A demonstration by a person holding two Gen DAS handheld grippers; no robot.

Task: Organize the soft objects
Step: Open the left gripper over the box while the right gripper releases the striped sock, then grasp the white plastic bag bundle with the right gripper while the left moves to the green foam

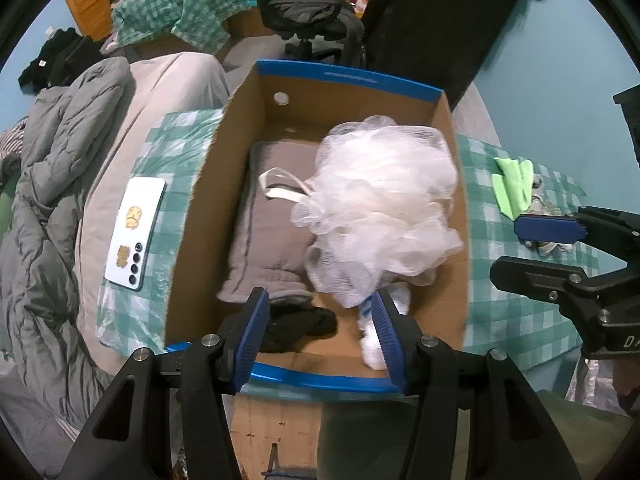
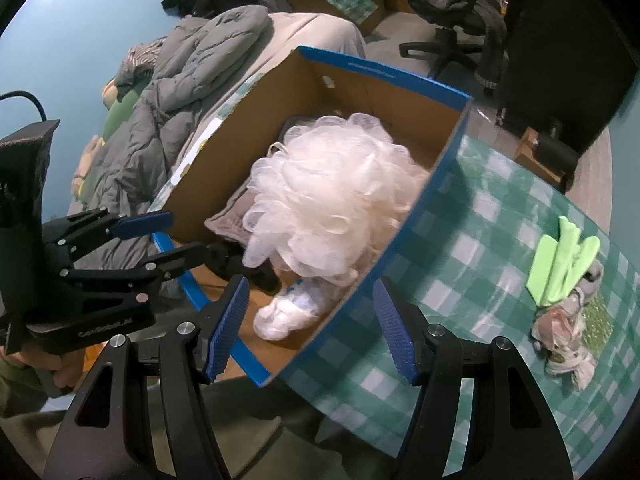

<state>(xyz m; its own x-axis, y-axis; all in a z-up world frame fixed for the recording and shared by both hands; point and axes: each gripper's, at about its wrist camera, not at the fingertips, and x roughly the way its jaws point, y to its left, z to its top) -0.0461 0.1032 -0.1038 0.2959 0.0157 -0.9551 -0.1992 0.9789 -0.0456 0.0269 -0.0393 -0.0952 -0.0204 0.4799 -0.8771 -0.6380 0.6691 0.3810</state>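
Note:
A cardboard box with a blue rim (image 1: pixel 348 80) stands on the green checked tablecloth. Inside lie a folded grey towel (image 1: pixel 268 216), a fluffy white mesh sponge (image 1: pixel 376 208) (image 2: pixel 328 200), a black cloth (image 1: pixel 296 324) and a small white bundle (image 2: pixel 280 316). My left gripper (image 1: pixel 320 336) hangs open over the box's near end; the sponge's lower edge lies loose near its right pad. My right gripper (image 2: pixel 310 328) is open above the box's near right corner, with nothing between its pads. Each gripper shows in the other's view, the right gripper (image 1: pixel 532 250) beside the box, the left gripper (image 2: pixel 180 234) over it.
A white phone (image 1: pixel 134 232) lies left of the box. On the cloth to the right rest a bright green cloth (image 2: pixel 560 264) and a crumpled patterned cloth (image 2: pixel 564 340). A grey duvet (image 1: pixel 48 184) lies at the left, and an office chair (image 1: pixel 312 12) stands behind.

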